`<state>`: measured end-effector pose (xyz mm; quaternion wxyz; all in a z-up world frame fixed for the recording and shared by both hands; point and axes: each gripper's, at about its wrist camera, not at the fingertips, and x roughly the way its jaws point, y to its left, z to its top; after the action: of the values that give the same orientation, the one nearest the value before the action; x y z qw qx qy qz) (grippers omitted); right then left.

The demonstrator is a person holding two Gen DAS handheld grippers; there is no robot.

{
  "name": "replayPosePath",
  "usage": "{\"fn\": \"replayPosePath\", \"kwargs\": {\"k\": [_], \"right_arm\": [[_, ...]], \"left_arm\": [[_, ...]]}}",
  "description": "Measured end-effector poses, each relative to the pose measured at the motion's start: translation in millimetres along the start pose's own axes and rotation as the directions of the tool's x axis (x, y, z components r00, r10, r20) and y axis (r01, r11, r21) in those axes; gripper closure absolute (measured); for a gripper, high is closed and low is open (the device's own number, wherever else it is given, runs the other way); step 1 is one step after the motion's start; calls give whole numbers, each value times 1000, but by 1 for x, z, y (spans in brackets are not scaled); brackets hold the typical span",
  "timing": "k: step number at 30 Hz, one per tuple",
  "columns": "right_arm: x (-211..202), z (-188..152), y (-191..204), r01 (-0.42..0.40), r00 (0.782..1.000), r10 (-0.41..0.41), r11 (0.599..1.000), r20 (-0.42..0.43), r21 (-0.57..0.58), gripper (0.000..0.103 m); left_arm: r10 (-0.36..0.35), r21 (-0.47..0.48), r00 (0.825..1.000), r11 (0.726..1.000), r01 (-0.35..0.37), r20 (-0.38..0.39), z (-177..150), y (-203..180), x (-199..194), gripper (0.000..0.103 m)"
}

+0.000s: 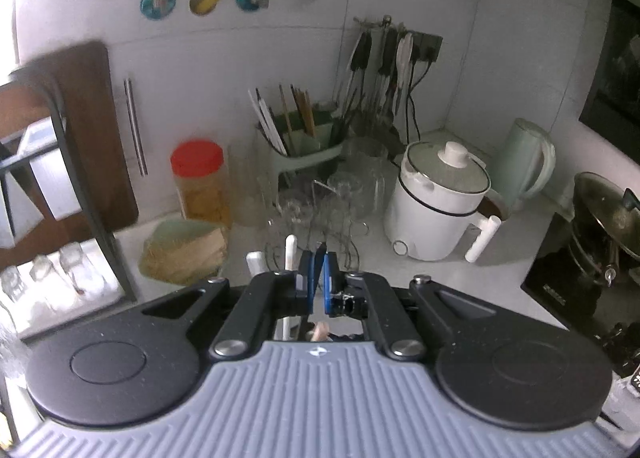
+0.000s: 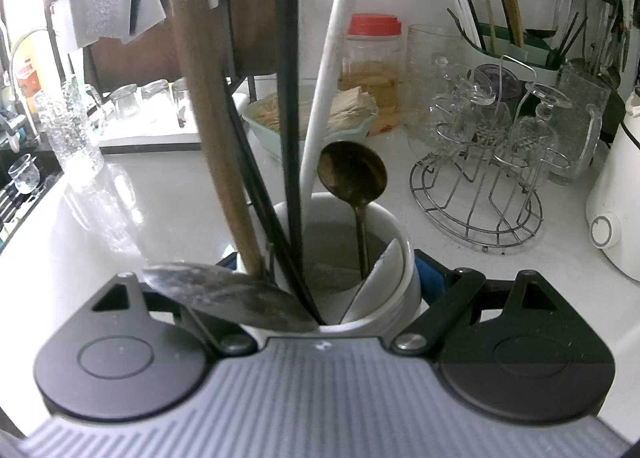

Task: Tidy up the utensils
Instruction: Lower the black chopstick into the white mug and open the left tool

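The white utensil crock (image 2: 340, 258) sits on the pale counter (image 2: 160, 217) right at the right gripper (image 2: 328, 282), its blue pads set against both sides of the crock w/ jaws spread wide around it, so it's clamped on the crock, steadying it. Inside: a wooden handle (image 2: 208, 129), a black handle (image 2: 289, 97), a white handle (image 2: 332, 57), a dark metal spoon (image 2: 352, 173) bowl-up, a white ceramic spoon (image 2: 380, 282), plus a big metal ladle bowl (image 2: 224, 294) lying over the near rim. The left gripper (image 1: 319, 278) is pinched nearly closed; nothing visibly held btwn the pads. It hangs just above white handle tips (image 1: 290, 254), prob the same crock's. Step looks like: crock held, left hand free for the next utensil. Next move prob calls for opening the left jaws and picking one handle cleanly w/o snagging its neighbours. Farther out: glass rack (image 2: 480, 185), red-lid jar (image 2: 374, 69), green chopstick holder (image 1: 304, 145).
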<state>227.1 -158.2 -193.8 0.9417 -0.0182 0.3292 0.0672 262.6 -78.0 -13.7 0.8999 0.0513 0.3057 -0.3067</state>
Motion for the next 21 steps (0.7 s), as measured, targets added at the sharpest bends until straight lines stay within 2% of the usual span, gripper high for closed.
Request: {"fn": "replayPosePath", "kwargs": {"k": [8,17,21], "right_arm": [[0,0,0,3,1000,-3,1000,-2,1,13],[1,1,-1,1,1000,-1,1000,-11,0,13],[2,2,1,14,1000,-14,1000,-20,-9,14]], "left_arm": [[11,-22,999,1000,-12,-50,-9,9,16,98],[8,-34,998,999,-10,-61,-8,14,15,98],[18,-38,999,999,-20,-40,-8,15,8,97]]}}
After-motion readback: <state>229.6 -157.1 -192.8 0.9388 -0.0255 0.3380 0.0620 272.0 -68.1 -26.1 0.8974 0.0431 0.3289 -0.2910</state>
